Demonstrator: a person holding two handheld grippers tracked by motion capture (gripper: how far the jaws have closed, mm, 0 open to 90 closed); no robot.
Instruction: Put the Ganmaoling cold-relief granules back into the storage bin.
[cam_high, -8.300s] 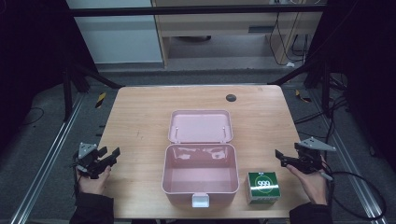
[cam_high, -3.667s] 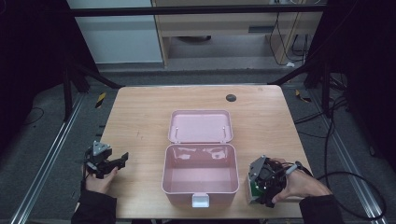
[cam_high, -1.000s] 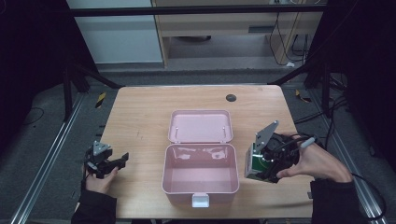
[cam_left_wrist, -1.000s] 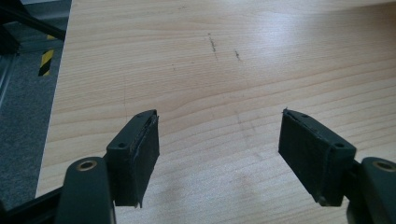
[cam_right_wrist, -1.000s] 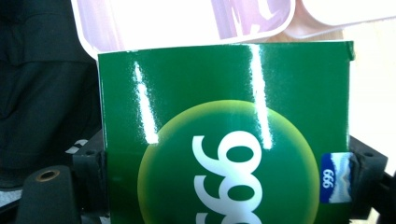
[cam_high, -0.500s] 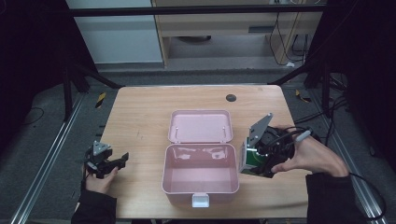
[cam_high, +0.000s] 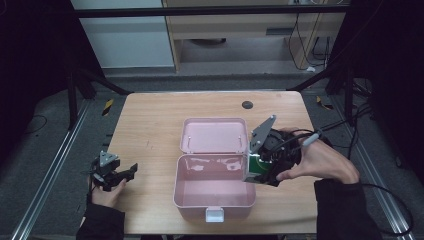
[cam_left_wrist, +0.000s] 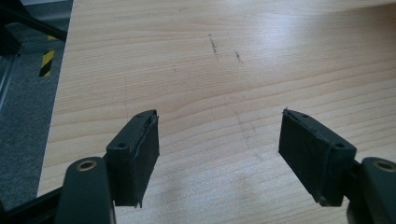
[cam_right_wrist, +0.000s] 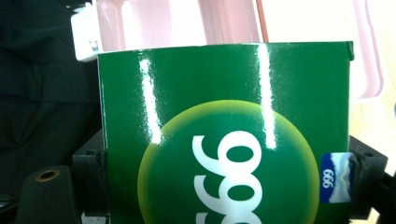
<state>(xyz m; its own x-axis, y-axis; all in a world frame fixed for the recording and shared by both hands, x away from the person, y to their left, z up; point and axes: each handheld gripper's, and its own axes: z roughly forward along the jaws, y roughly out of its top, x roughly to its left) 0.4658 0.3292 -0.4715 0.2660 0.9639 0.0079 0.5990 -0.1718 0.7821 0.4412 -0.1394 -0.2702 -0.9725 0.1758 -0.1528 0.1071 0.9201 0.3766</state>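
2 pieces make up the open pink plastic box (cam_high: 214, 187) at the tabletop's (cam_high: 150, 120) near-edge middle, with its lid (cam_high: 215, 135) laid back and a small dark disc (cam_high: 247, 104) near the far edge. Over the box's right wall, the right gripper (cam_high: 265, 167) clamps a green carton (cam_right_wrist: 224, 140) marked 999, with the right hand (cam_high: 320, 162) raised and angled leftward. By the left edge, the left gripper (cam_left_wrist: 217, 154) hovers low with its jaws wide apart and nothing between them.

The room is dark all around, but light from above makes the worktop (cam_high: 150, 125) bright. The green box (cam_right_wrist: 224, 135) shows white shiny stripes of glare. Behind it, the pink case (cam_right_wrist: 187, 23) looks pale and blurry.
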